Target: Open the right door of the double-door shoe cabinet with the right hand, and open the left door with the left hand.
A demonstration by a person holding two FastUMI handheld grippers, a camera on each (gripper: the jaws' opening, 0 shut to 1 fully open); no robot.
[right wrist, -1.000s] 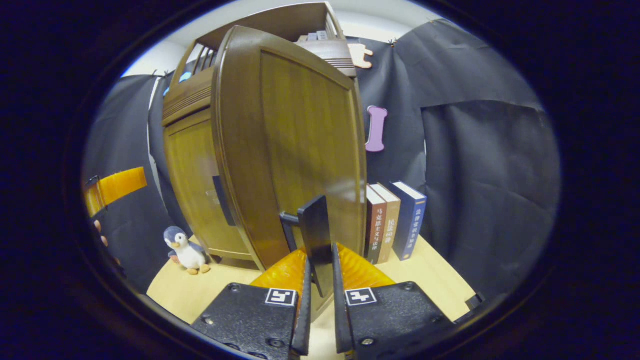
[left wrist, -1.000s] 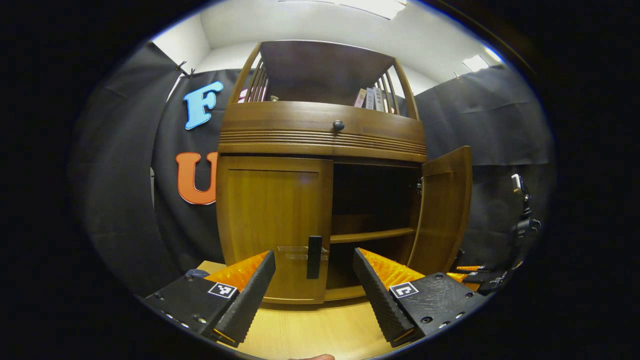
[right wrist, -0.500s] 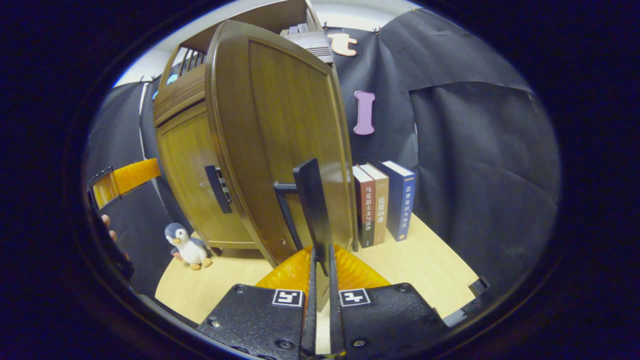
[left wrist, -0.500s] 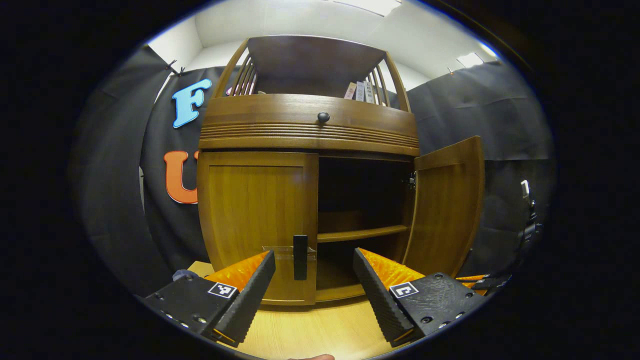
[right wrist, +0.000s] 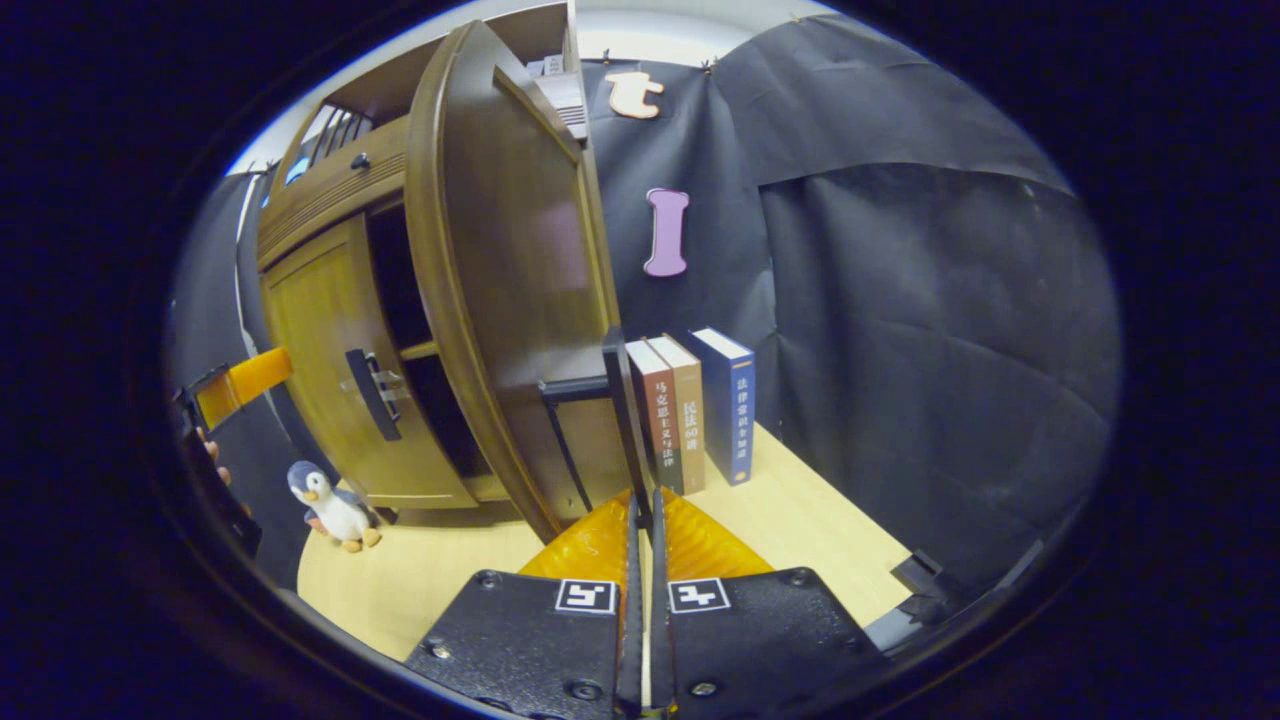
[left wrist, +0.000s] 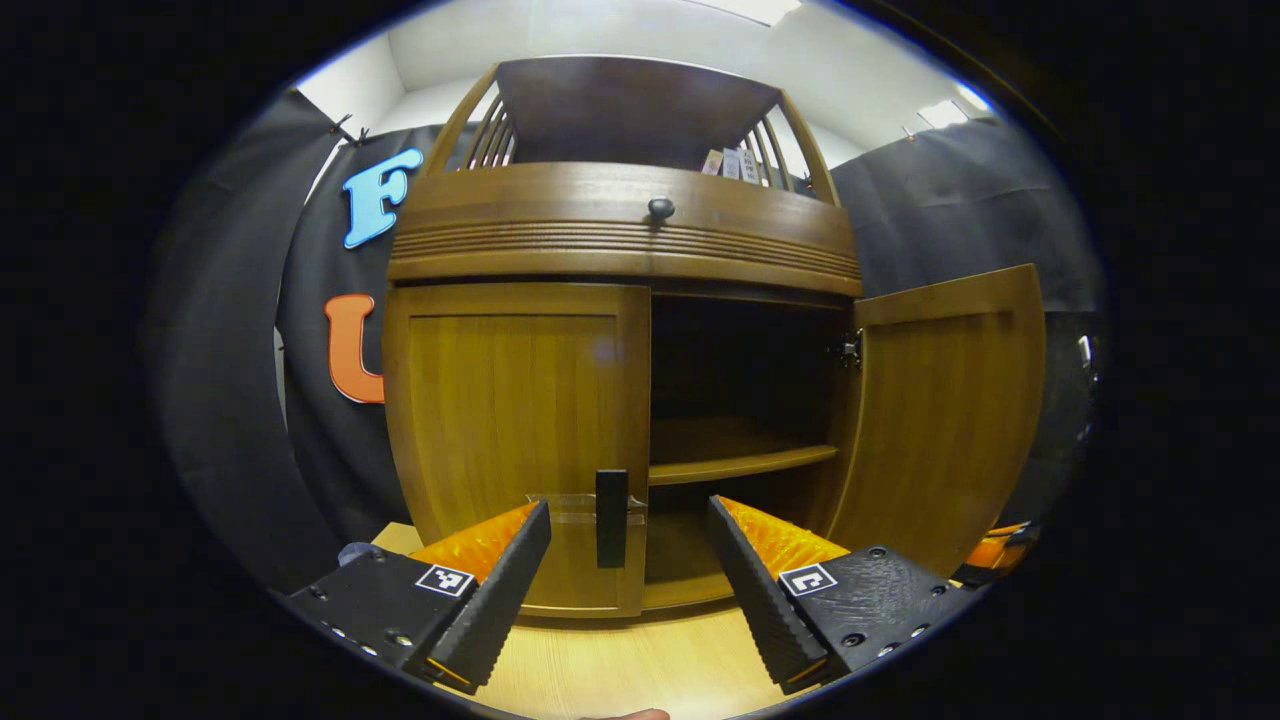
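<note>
The shoe cabinet stands on the counter against the far wall. Its right door stands swung wide, exposing 1 inner shelf; its left door is shut flush.

Right tool: fingers closed to a narrow slit on the right door's handle, both pressing it. The grip sits at the free edge, far from the hinge, presumably for leverage on the swing.

Left tool: fingers spread wide, holding nothing. It hovers near the left door's handle, which lies between the 2 fingers but farther off, not touching (a line-up for a straddling grasp, in my judgement).

Other items: 3 books upright to the right of the cabinet, a toy penguin on the counter left of it. Neither obstructs either door's sweep, as far as can be judged.

Assessment: right door done; left door not yet begun.
</note>
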